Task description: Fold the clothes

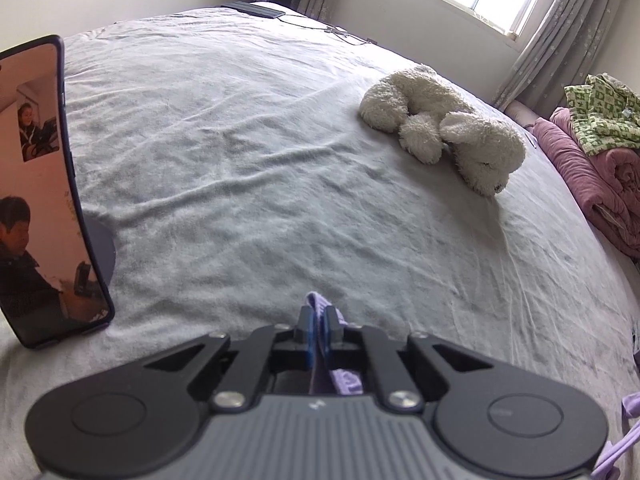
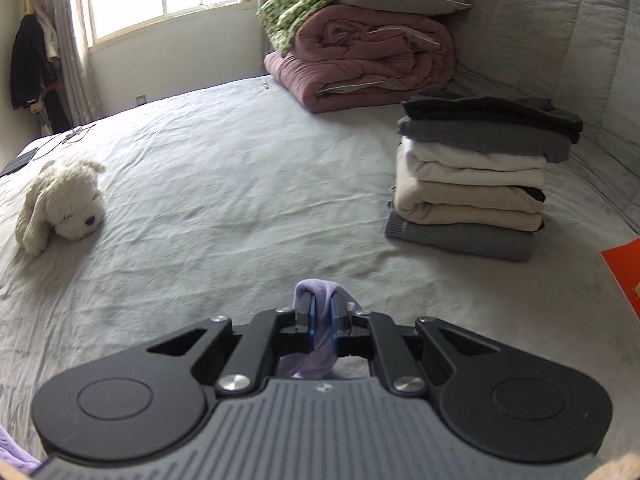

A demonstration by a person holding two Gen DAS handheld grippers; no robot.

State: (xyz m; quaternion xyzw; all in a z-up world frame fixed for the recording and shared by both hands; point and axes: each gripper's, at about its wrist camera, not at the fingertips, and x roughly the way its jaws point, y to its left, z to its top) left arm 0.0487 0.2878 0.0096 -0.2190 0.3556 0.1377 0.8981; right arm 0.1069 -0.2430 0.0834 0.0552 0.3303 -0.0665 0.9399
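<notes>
Left gripper (image 1: 319, 322): blue-padded fingers (image 1: 306, 330) pinched narrow on a fold of the pale lilac knit garment (image 1: 320, 304), cloth bunched between the pads and trailing back under the housing. More lilac shows at the lower right edge of the left wrist view, so most of the garment hangs below and between the two hands, out of sight.

Right gripper (image 2: 321, 312): fingers (image 2: 306, 316) likewise clamped on a lilac fold (image 2: 316, 286) that humps over the tips and twists down behind them. Judgement: two separate pinches on one garment suggest it is being held up by an edge or corners so it can be spread on the bed before folding.

Wrinkled pale grey bed sheet (image 2: 240, 184): broad bare area ahead of both grippers, likely the folding surface.

Stack of folded clothes, black, grey, white and beige (image 2: 472, 176), stands to the right near the quilted headboard; probably where finished pieces go. No containers in view.

White plush toy dog (image 1: 444, 128) lies well clear. A propped phone with a lit screen (image 1: 36, 196) stands at left on the bed. Rolled maroon quilt (image 2: 360, 60) with a green patterned blanket on top, far side.
</notes>
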